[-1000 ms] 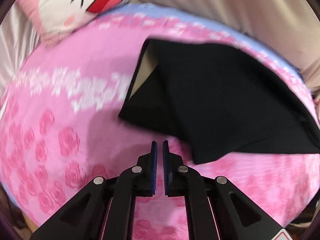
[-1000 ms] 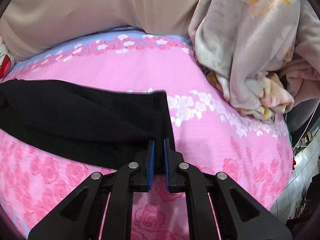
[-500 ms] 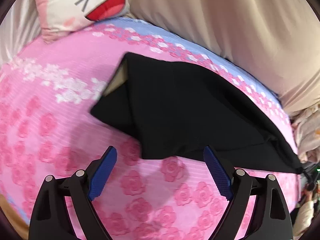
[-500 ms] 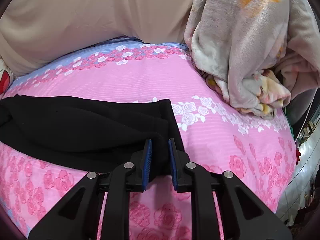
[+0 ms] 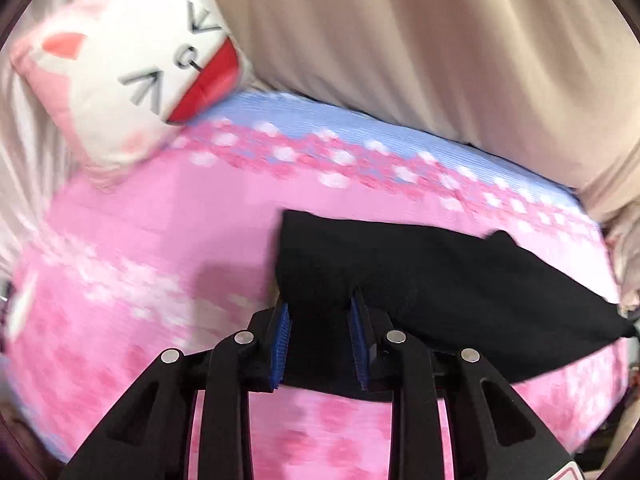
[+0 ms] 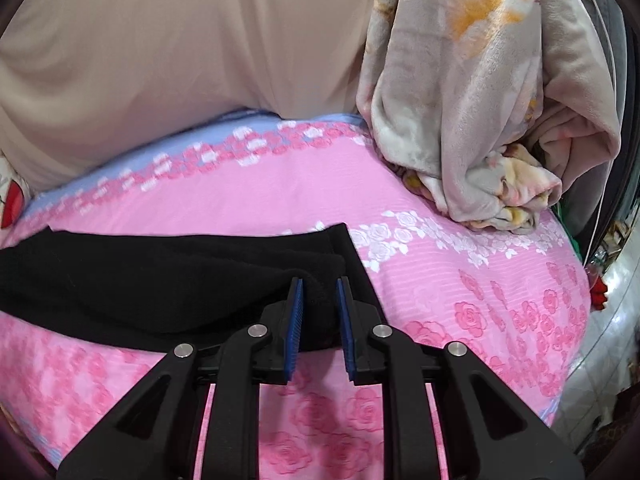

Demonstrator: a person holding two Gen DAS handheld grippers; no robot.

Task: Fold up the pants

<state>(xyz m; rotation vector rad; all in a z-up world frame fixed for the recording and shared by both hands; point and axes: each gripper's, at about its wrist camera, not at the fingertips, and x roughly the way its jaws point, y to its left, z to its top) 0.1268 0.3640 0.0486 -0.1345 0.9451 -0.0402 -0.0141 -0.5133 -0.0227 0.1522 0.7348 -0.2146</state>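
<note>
Black pants (image 5: 440, 272) lie stretched across a pink rose-print bed sheet (image 5: 140, 248). In the left wrist view my left gripper (image 5: 318, 308) has its jaws closing on a bunched fold at the pants' left end, and the cloth fills the gap between the blue pads. In the right wrist view the pants (image 6: 160, 272) run off to the left. My right gripper (image 6: 319, 292) is shut on a thick bunch of cloth at their right end, near the hem corner. Both held ends are raised a little off the sheet.
A white cat-face pillow (image 5: 132, 68) leans at the bed's far left corner. Beige fabric (image 5: 440, 60) hangs along the back of the bed. A crumpled floral blanket (image 6: 480, 100) is piled at the far right. The bed's right edge (image 6: 568, 380) drops to a tiled floor.
My left gripper opened wide above the pants' near edge, then closed on the cloth and rose. My right gripper kept its hold and lifted slightly, with more cloth bunched between its pads.
</note>
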